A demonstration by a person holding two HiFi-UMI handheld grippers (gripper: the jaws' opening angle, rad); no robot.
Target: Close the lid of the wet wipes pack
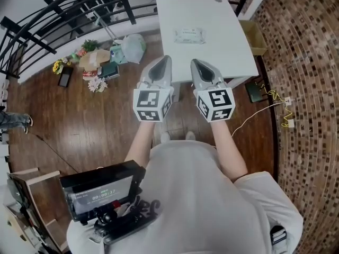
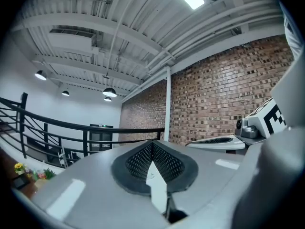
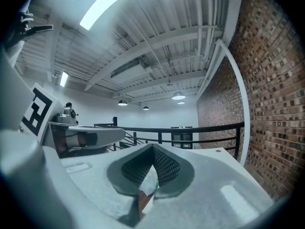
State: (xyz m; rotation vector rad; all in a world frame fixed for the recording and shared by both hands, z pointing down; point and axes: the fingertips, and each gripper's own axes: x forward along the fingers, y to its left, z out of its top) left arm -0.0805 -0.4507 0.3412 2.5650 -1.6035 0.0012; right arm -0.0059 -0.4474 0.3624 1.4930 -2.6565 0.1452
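Observation:
The wet wipes pack [image 1: 189, 35] lies flat in the middle of the white table [image 1: 222, 52], pale with a greenish print; from here I cannot tell how its lid stands. Both grippers hover side by side in front of the table's near edge, well short of the pack. My left gripper [image 1: 164, 62] has its jaws together with nothing in them, and its dark mesh pads meet at the tip [image 2: 152, 144]. My right gripper [image 1: 197, 63] is likewise shut and empty [image 3: 152, 149]. Each gripper shows at the edge of the other's view.
A cardboard box [image 1: 255, 36] stands at the table's right side. Bags, flowers and other clutter [image 1: 98, 62] lie on the wooden floor to the left. A black railing [image 1: 69, 7] runs along the far left. A yellow-white cable [image 1: 275, 106] trails on the floor at right.

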